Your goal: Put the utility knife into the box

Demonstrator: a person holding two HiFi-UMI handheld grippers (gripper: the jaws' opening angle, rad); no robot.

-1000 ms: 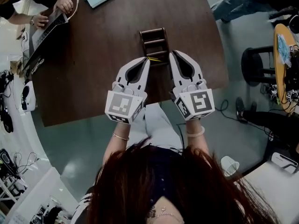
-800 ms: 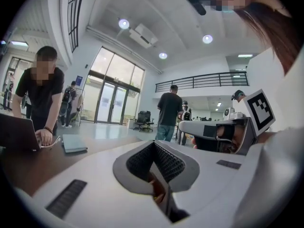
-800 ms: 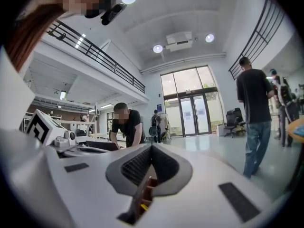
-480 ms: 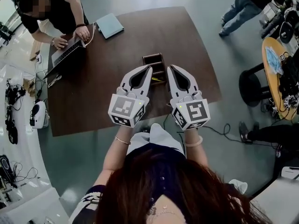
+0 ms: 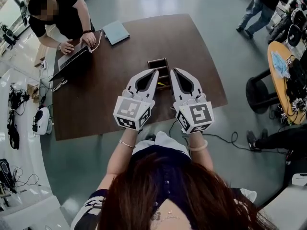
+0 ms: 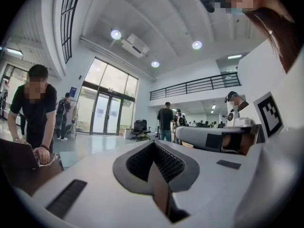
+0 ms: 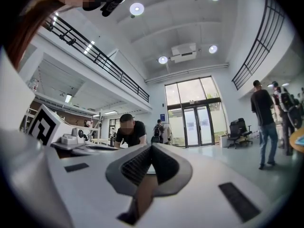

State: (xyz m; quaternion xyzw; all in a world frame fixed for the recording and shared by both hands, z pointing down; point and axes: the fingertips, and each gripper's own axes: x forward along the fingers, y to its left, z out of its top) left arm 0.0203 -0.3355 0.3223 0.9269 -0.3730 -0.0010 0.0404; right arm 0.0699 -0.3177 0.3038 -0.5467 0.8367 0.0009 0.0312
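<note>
Two handheld grippers are hovering over a brown desk (image 5: 96,109), each with its jaws pressed together on nothing.
The left gripper (image 5: 155,72) and right gripper (image 5: 173,70) are flanking the near end of the dark box (image 5: 158,63), where the utility knife (image 5: 164,84) is showing as a yellow sliver.

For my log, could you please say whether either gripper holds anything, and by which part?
Nothing is held: the white left gripper and white right gripper are shut and empty.
</note>
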